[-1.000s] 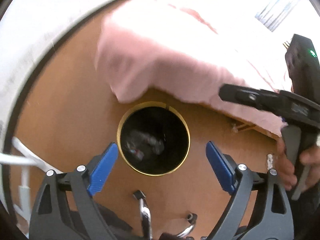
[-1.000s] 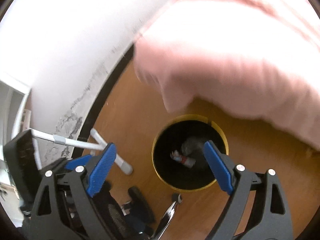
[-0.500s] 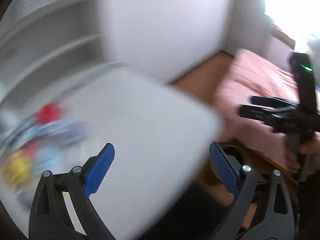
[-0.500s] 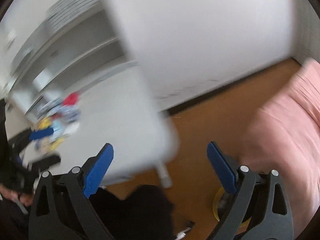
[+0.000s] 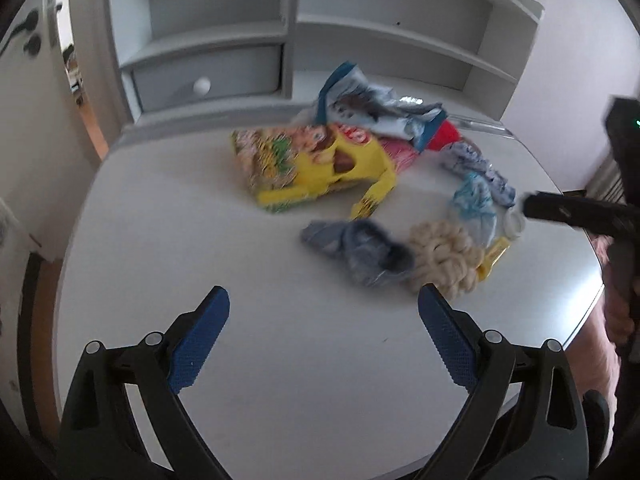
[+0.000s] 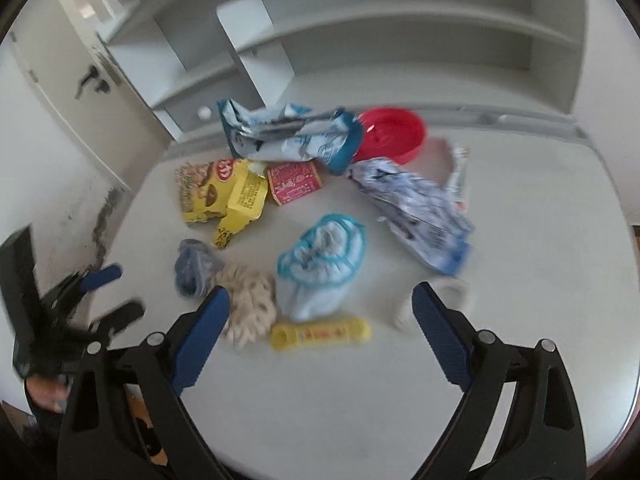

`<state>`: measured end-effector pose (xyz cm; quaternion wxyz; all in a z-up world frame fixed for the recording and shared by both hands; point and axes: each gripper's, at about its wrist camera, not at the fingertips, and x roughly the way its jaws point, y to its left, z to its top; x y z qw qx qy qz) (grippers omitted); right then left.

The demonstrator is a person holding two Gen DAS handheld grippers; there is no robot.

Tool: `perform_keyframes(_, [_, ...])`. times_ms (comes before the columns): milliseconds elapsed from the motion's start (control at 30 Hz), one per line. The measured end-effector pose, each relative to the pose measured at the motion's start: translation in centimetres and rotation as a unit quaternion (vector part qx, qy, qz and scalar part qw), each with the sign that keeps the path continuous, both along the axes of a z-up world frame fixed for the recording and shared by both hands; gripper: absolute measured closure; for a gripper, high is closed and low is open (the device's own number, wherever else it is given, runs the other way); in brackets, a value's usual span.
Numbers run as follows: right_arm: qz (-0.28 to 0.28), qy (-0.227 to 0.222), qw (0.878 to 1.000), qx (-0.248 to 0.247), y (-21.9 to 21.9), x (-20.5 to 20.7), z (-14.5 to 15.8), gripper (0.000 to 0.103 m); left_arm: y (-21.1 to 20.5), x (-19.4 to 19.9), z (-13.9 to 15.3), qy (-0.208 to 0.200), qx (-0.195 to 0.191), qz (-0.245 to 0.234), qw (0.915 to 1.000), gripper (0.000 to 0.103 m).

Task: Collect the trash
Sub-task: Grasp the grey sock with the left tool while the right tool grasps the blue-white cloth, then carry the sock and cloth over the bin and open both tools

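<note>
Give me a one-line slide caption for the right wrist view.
Right gripper open above a white desk strewn with wrappers, socks, a red bowl and a yellow tube.

white table (image 5: pixel 168 240), grey shelves (image 6: pixel 400 32), door (image 6: pixel 80 92)

Wrappers (image 6: pixel 288 136) at back of desk (image 6: pixel 520 280); bowl (image 6: pixel 390 134) right of them; socks (image 6: pixel 324 264) in front.
</note>
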<state>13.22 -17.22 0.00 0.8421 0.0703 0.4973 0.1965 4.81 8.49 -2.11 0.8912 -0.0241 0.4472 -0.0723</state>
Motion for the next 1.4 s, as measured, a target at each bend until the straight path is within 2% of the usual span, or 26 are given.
perform_keyframes(167, [-0.015,0.052,0.999,-0.004,1.6,3.0,-2.3,0.021,-0.1,0.7,-0.8,0.010,-0.014,-0.021,0.9996,0.011])
perform_keyframes(267, [-0.017,0.062,0.998,-0.019,2.3,4.0,-3.0,0.025,-1.0,2.1,-1.2,0.015,-0.012,-0.031,0.9993,0.011])
perform_keyframes(300, [-0.020,0.065,0.997,-0.026,2.6,4.1,-3.2,0.038,-1.3,2.4,-1.3,0.014,-0.010,-0.034,0.9993,0.011])
perform_keyframes(333, [-0.015,0.070,0.997,-0.026,2.8,4.2,-3.4,0.072,-1.8,3.1,-1.7,0.015,-0.010,-0.039,0.9991,0.011])
perform_keyframes(367, [-0.015,0.075,0.997,-0.024,2.8,4.2,-3.4,0.083,-2.1,3.5,-1.9,0.017,-0.009,-0.042,0.9989,0.011])
perform_keyframes(633, [-0.007,0.030,0.999,-0.016,1.6,2.7,0.0,0.084,-3.1,6.5,-3.1,0.038,-0.011,-0.036,0.9985,0.011])
perform_keyframes(767, [0.002,0.026,1.000,-0.010,0.9,1.8,0.8,0.084,-3.1,7.1,-3.6,0.044,-0.012,-0.031,0.9985,0.012])
perform_keyframes(800, [0.005,0.025,1.000,-0.008,0.8,1.6,0.9,0.084,-3.2,7.0,-3.7,0.043,-0.015,-0.033,0.9984,0.020])
perform_keyframes(833, [0.005,0.023,1.000,-0.008,0.6,1.3,1.0,0.084,-3.3,7.0,-3.7,0.042,-0.009,-0.033,0.9985,0.036])
perform_keyframes(867, [0.005,0.022,1.000,-0.008,0.6,1.1,1.0,0.084,-3.3,6.9,-3.7,0.038,-0.003,-0.032,0.9988,0.046])
perform_keyframes(900, [0.004,0.020,1.000,-0.007,0.3,0.8,1.2,0.084,-3.3,6.7,-3.5,0.038,-0.006,-0.032,0.9988,0.068])
perform_keyframes(933, [0.003,0.017,1.000,-0.006,-0.2,0.4,1.3,0.084,-3.1,6.6,-3.2,0.038,-0.016,-0.032,0.9986,0.078])
perform_keyframes(967, [0.001,0.014,1.000,-0.005,-0.5,0.1,1.4,0.084,-3.1,6.4,-3.0,0.037,-0.016,-0.032,0.9987,0.093])
perform_keyframes(1067, [-0.010,0.004,1.000,-0.001,-2.0,-1.0,1.9,0.084,-3.0,5.6,-1.9,0.017,0.006,-0.023,0.9996,0.095])
perform_keyframes(1233, [-0.045,-0.009,0.999,0.003,-7.1,-3.3,2.3,0.084,-4.0,4.9,0.5,-0.008,0.013,-0.023,0.9996,0.095])
perform_keyframes(1400, [-0.120,-0.024,0.992,0.001,-15.2,-7.3,2.1,0.084,-9.9,4.0,3.3,-0.037,0.005,-0.081,0.9960,0.095])
